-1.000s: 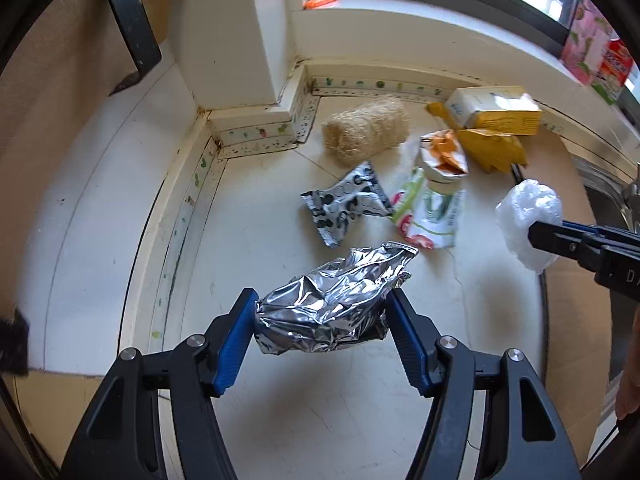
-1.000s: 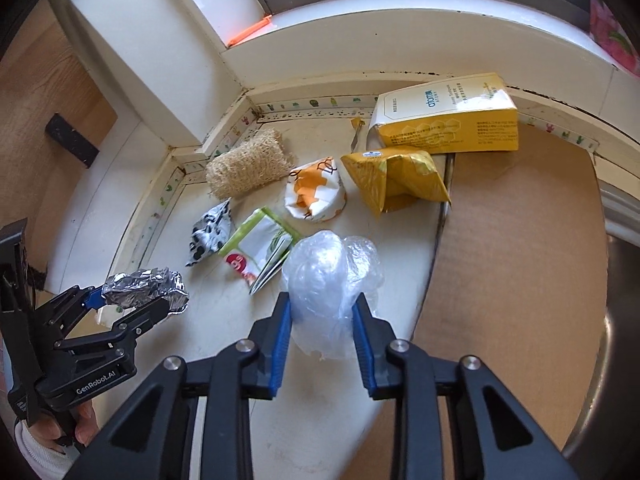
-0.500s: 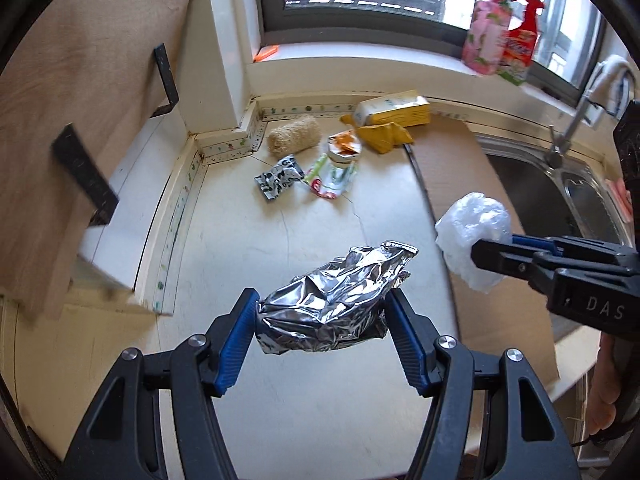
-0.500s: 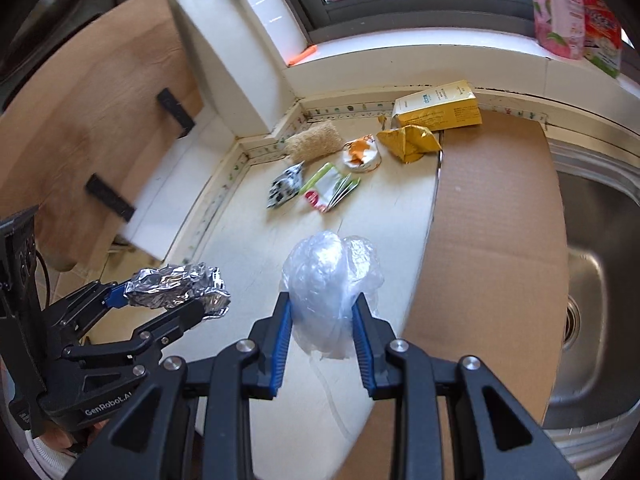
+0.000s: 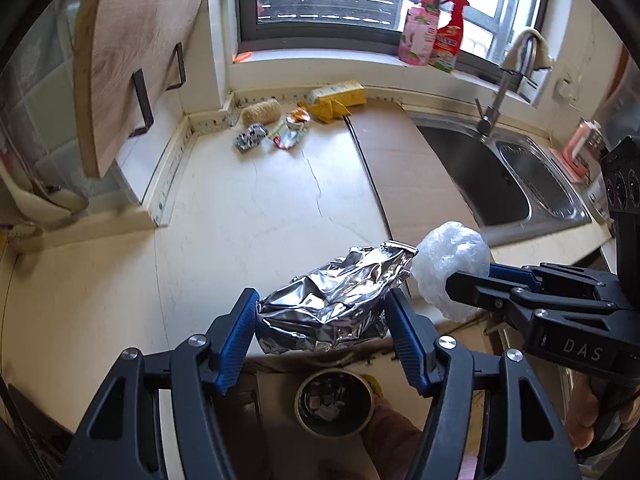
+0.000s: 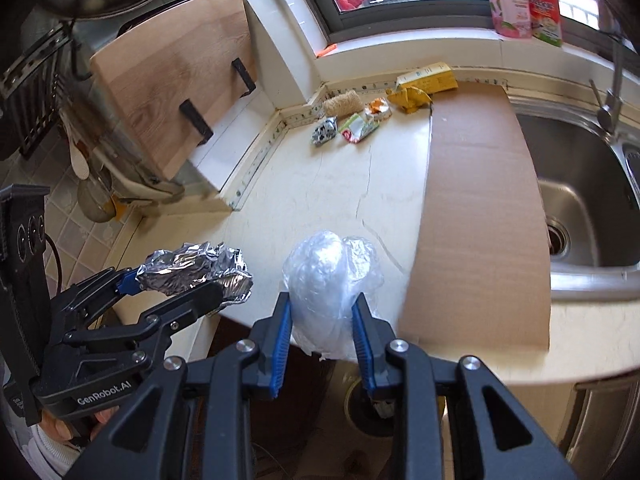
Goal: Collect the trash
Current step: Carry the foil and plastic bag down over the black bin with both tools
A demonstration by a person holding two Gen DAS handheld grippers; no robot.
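Note:
My left gripper (image 5: 322, 316) is shut on a crumpled silver foil wad (image 5: 340, 300), held over the counter's front edge; the wad also shows in the right wrist view (image 6: 196, 270). My right gripper (image 6: 322, 316) is shut on a scrunched clear plastic bag (image 6: 330, 272), seen in the left wrist view (image 5: 450, 264) just right of the foil. Below the edge stands a round trash bin (image 5: 334, 404) holding scraps, under the foil; its rim also shows in the right wrist view (image 6: 354, 408). More trash lies at the far corner: a spotted wrapper (image 5: 250, 138), a green-red packet (image 5: 290, 138), a yellow bag (image 5: 328, 108).
A yellow carton (image 5: 340, 92) and a loofah (image 5: 262, 112) lie by the back wall. A brown cardboard sheet (image 6: 476, 208) covers the counter beside the steel sink (image 6: 580, 196). A wooden board (image 6: 172, 92) leans at the left. Spray bottles (image 5: 434, 32) stand on the window sill.
Both grippers have pulled back from the far corner to the counter's front edge, each still holding its trash. The trash bin below has come into view.

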